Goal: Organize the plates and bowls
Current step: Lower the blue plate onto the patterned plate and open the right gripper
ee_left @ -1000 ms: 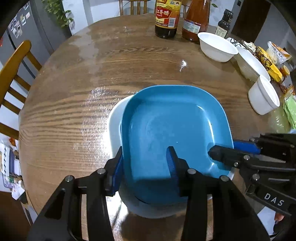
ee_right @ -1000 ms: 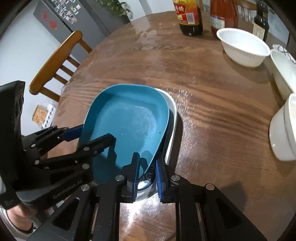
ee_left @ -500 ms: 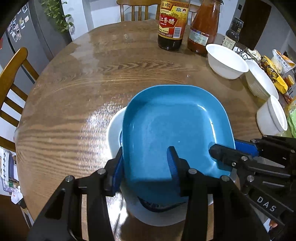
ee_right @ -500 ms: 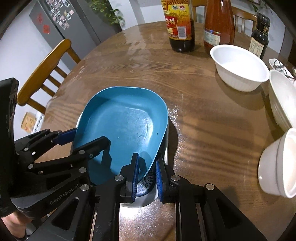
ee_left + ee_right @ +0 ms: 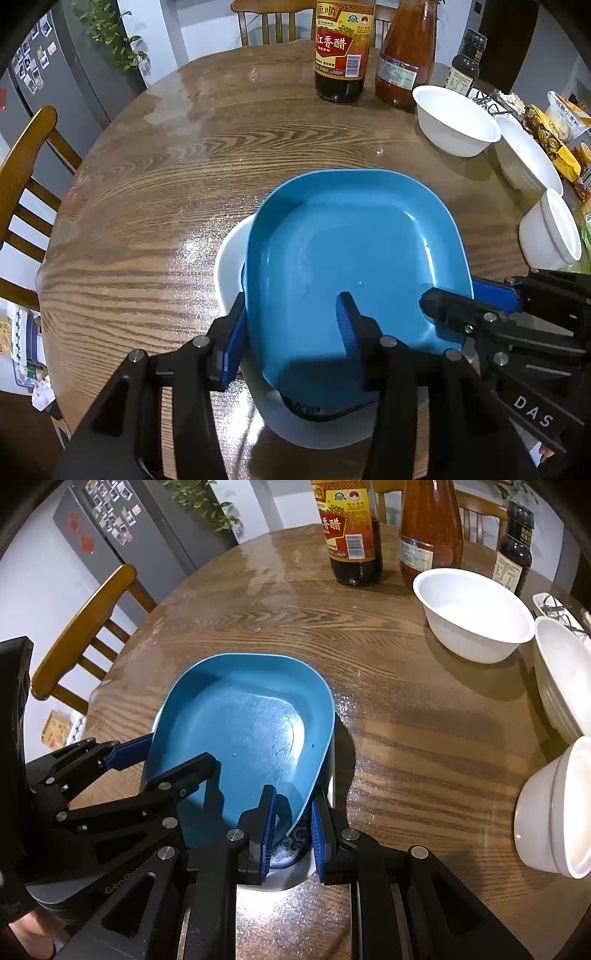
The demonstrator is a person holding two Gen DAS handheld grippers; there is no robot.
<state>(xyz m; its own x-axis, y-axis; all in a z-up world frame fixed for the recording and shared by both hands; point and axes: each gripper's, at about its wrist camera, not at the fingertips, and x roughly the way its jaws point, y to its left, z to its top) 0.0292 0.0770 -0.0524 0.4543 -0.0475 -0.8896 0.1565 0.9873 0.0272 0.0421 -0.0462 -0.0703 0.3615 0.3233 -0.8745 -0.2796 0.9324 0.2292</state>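
Two grippers on one blue plate (image 5: 354,254) above a white plate (image 5: 231,258) on the table (image 5: 147,192). Left gripper (image 5: 291,332) spread wide, straddling the near rim, grip unclear. Right gripper (image 5: 291,825) nearly closed, pinching the right rim. Three white bowls (image 5: 456,120) well apart, far right, near bottles (image 5: 341,51).

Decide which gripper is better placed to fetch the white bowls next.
Right, probably: the white bowls lie nearest the right gripper; the left gripper is farther, across the blue plate.
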